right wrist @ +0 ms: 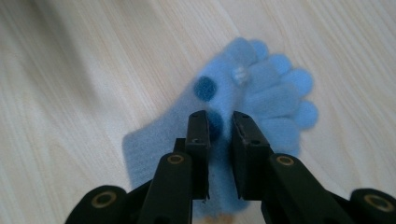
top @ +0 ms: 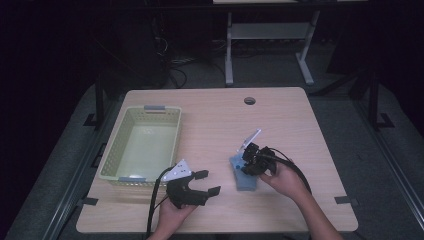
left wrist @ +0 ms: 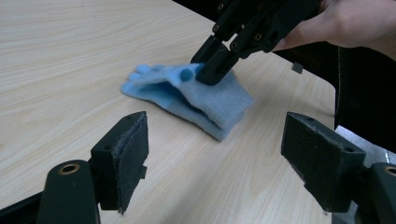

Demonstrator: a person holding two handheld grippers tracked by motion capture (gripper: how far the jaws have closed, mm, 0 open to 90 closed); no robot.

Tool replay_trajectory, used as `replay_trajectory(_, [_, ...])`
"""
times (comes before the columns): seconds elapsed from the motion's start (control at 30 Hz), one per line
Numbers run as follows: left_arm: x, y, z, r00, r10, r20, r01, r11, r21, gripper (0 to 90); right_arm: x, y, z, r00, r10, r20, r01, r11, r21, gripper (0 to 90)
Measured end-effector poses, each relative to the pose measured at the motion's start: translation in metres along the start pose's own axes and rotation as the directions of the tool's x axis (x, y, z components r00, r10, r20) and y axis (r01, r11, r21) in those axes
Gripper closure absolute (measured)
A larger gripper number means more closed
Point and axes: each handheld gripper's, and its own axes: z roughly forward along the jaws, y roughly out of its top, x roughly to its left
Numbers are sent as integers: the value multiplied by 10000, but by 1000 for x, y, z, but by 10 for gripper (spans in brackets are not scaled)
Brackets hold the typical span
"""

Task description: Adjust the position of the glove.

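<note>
My right gripper [right wrist: 219,122] pinches a fold of the blue glove [top: 243,176] mid-table, my left gripper [top: 204,182] waits spread beside it, and the basket [top: 112,152] sits left with bare table around.

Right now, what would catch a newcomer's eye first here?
The light blue glove lying right of the table's middle, with the right gripper pressed down on it, jaws nearly shut. Next the pale green basket at the table's left, and the left gripper waiting open beside it.
</note>
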Motion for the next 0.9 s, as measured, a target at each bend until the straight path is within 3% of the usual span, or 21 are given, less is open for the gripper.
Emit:
replay_trajectory(0.23, [0,0,1,10000,28,41,-28,10000,13,230,0,-1,8,10000,17,98,-17,10000,34,750])
replay_trajectory(0.4, [0,-1,1,10000,-36,46,36,10000,28,230,2,-1,12,9991,-43,419,37,9999,137,659])
replay_trajectory(0.5, [0,-1,1,10000,-13,45,12,10000,43,230,3,0,10,9987,-14,508,17,10000,-68,643])
replay_trajectory(0.6, [1,-1,1,10000,3,30,-3,10000,69,230,2,0,4,9989,164,429,-146,9990,-429,683])
replay_trajectory(0.73, [0,-1,1,10000,25,19,-25,10000,66,230,0,0,1,9985,428,341,-405,9969,-670,805])
replay_trajectory(0.9, [0,-1,1,10000,99,6,-99,9999,97,230,0,-1,11,9978,632,201,-623,9971,-444,839])
